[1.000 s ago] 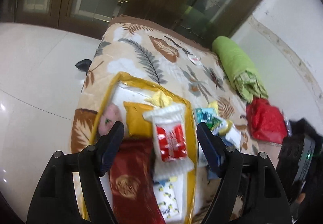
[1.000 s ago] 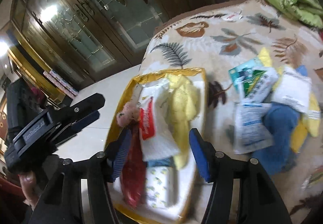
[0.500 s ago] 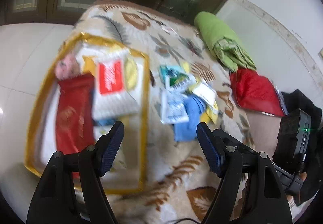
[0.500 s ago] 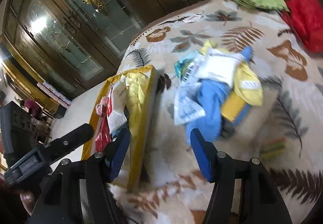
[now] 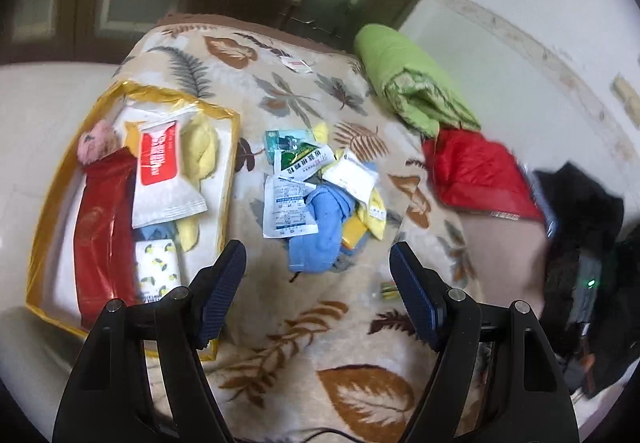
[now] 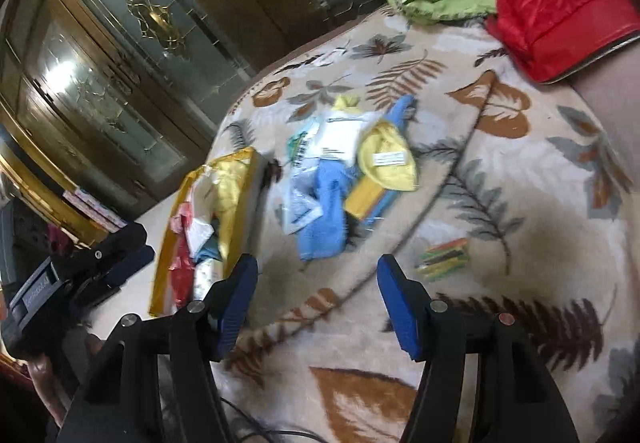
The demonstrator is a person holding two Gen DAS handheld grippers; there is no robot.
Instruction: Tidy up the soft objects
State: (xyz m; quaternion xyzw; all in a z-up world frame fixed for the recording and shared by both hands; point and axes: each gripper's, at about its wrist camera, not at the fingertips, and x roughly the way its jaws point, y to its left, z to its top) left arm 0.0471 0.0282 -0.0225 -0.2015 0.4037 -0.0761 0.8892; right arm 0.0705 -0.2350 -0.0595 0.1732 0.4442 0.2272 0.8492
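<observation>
A gold-rimmed tray on the leaf-print blanket holds a red pouch, a red-and-white wipes pack, a yellow cloth and a pink plush. To its right lies a pile: a blue cloth, white sachets and a yellow cloth. My left gripper is open and empty, above the blanket in front of the pile. My right gripper is open and empty, in front of the blue cloth; the tray is to its left.
A green folded quilt and a red bag lie at the blanket's far right. A small striped packet lies right of the pile. Dark glass-door cabinets stand behind. White floor lies left of the blanket.
Both grippers have swung away from over the tray to the right and pulled back, and now face the loose pile. Both stayed open and empty.
</observation>
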